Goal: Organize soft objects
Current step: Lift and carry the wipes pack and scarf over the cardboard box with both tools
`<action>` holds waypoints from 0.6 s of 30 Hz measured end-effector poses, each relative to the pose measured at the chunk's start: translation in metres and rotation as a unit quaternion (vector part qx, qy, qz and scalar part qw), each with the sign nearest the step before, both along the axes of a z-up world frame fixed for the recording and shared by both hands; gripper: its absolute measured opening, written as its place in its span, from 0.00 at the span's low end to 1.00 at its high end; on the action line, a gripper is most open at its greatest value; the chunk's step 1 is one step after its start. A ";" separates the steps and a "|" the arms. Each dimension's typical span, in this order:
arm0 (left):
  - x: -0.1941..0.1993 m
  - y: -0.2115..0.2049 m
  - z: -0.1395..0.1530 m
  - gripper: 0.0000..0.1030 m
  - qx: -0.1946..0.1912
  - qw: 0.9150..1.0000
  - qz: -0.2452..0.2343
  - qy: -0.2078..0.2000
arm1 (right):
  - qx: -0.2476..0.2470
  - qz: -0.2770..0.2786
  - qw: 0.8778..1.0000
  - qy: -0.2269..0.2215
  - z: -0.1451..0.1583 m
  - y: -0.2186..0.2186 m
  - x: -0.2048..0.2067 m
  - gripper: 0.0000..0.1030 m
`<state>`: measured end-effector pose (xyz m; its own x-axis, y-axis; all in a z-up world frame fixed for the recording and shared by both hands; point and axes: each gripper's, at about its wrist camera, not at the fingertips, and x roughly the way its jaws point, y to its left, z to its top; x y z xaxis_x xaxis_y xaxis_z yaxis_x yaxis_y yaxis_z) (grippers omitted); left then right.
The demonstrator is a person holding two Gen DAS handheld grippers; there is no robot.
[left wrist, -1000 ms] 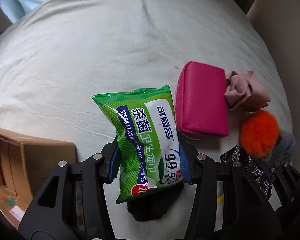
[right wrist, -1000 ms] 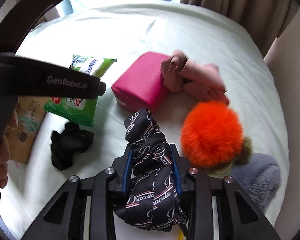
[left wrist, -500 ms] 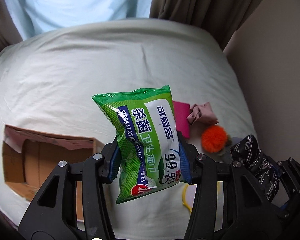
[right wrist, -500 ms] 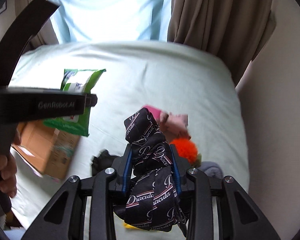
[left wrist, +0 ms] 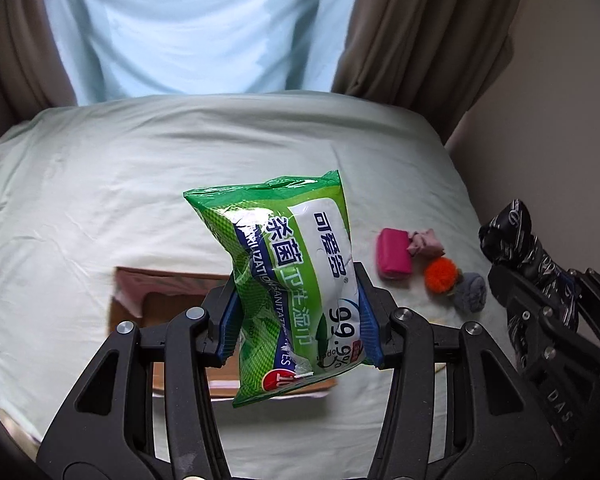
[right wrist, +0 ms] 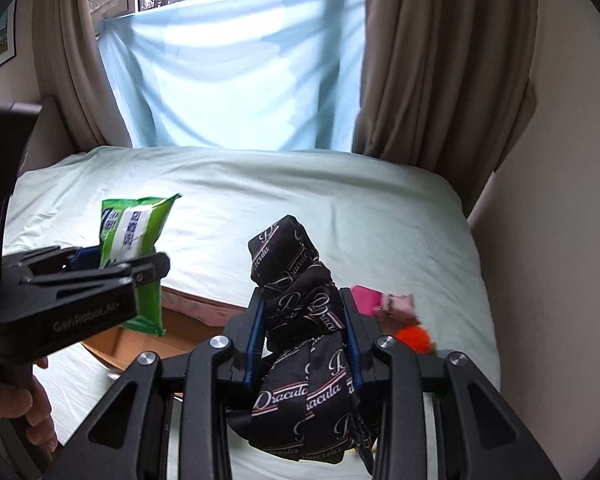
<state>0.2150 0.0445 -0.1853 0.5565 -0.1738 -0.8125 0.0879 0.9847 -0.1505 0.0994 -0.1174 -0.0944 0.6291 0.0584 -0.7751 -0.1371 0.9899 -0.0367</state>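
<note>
Left tongs clamped on green plastic wipes packet, long axis upright, directly above open brown cardboard box on bed. Right tongs pinching black lettered fabric bundle, box lower-left; left hand nearer.

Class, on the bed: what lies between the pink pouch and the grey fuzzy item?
In the left wrist view, the orange pompom lies between the pink pouch and grey fuzzy item.

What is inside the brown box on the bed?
The cardboard box looks open, showing bare brown walls and a pinkish flap. The green wipes pack, clamped in the left gripper, hides most of the inside, so I cannot tell what it holds.
</note>
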 end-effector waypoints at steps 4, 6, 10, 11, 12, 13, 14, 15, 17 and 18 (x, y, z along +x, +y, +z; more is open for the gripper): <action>-0.009 0.060 0.004 0.44 0.012 1.000 0.004 0.004 | 0.009 0.002 1.000 0.005 -0.004 0.049 0.000 0.30; -0.012 0.086 -0.001 0.44 0.019 1.000 0.005 0.010 | 0.012 0.006 1.000 0.013 -0.013 0.074 0.004 0.30; -0.010 0.126 -0.020 0.44 0.030 0.999 0.003 0.029 | 0.020 0.007 0.999 0.036 -0.034 0.111 0.013 0.30; -0.010 0.132 -0.027 0.44 0.032 0.999 0.003 0.034 | 0.024 0.006 0.999 0.042 -0.038 0.119 0.013 0.30; -0.007 0.141 -0.034 0.44 0.034 0.998 0.000 0.043 | 0.027 0.004 0.998 0.050 -0.043 0.125 0.015 0.30; -0.005 0.147 -0.040 0.44 0.035 0.998 -0.002 0.050 | 0.028 0.003 0.998 0.059 -0.049 0.131 0.017 0.30; -0.003 0.152 -0.047 0.44 0.035 0.998 -0.004 0.057 | 0.030 0.001 0.997 0.071 -0.056 0.138 0.024 0.30; -0.002 0.158 -0.053 0.44 0.037 0.997 -0.007 0.064 | 0.033 -0.002 0.996 0.080 -0.063 0.141 0.027 0.30; -0.001 0.163 -0.068 0.44 0.044 0.996 -0.015 0.081 | 0.040 -0.009 0.994 0.104 -0.077 0.146 0.033 0.30; 0.001 0.165 -0.077 0.44 0.046 0.995 -0.019 0.090 | 0.044 -0.013 0.992 0.117 -0.085 0.147 0.037 0.30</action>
